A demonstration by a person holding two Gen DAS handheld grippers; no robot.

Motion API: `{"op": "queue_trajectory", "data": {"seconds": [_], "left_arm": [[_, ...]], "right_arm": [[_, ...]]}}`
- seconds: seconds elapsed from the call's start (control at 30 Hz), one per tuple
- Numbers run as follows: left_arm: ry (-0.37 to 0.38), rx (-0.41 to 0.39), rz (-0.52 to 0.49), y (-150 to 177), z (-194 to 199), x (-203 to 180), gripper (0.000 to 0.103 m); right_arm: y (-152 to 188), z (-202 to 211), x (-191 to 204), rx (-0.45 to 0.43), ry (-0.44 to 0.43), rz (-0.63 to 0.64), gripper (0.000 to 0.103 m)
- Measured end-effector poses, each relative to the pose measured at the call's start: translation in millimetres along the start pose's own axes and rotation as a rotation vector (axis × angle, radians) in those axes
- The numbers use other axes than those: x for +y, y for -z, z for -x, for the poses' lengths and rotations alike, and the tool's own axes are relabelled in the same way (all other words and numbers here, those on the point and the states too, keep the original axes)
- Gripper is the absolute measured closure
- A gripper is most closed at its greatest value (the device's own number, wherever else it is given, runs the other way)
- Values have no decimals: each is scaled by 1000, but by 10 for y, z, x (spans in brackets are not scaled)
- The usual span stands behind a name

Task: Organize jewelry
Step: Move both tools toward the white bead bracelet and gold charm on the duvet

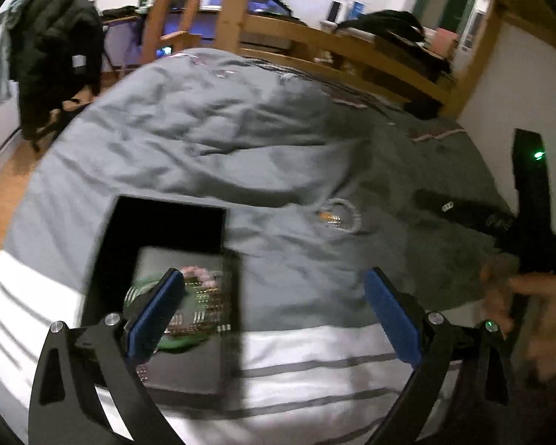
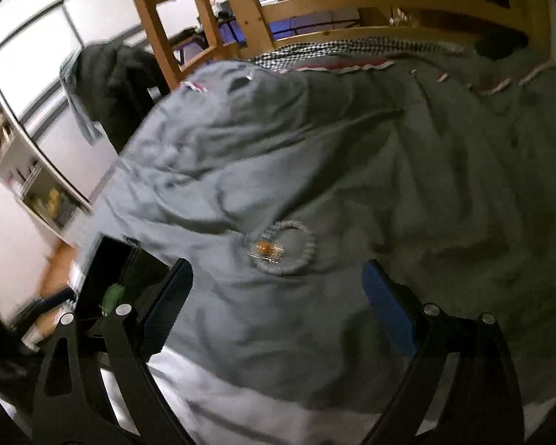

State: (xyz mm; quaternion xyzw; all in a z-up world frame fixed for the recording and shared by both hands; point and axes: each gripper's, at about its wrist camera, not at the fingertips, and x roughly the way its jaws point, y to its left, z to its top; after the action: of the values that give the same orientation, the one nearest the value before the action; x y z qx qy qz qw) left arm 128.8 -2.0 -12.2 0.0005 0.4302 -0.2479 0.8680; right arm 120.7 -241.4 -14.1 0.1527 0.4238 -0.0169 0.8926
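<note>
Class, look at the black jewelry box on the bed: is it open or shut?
Open. The black jewelry box has its lid raised behind it, and beaded jewelry lies exposed on its grey lining, seen between the open left gripper fingers.

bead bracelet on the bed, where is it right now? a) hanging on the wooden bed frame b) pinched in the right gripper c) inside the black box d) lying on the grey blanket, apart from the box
d: the bead bracelet lies flat on the grey blanket, ahead of the open right gripper and well to the side of the black box.
</note>
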Motion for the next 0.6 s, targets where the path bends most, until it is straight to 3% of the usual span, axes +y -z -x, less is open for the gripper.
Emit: {"op": "queue_trajectory", "data": {"seconds": [0.1,0.27,0.37,0.4,0.47,0.6], "left_arm": [[-3,-19,-20,-55,-203,-284,7],[-25,-40,44,-334,-592,-453,7],[-60,-51,52,-562,-846,-481,7],[-71,-51,56,-617,-927,-478,7],[-76,-42,63,-627,-1065,-444,7],[-96,-14,49,-511,-1233,-395,7]], "right_arm": [[96,-55,-136,-15,-10,33,23],[236,-205,-322,-47,-99,37,28],[256,-423,-361,-54,-108,28,38],[254,-491,-360,-52,-112,19,48],[249,-665,-396,-41,-135,-5,55],[252,-953,-333,-28,-164,5,55]]}}
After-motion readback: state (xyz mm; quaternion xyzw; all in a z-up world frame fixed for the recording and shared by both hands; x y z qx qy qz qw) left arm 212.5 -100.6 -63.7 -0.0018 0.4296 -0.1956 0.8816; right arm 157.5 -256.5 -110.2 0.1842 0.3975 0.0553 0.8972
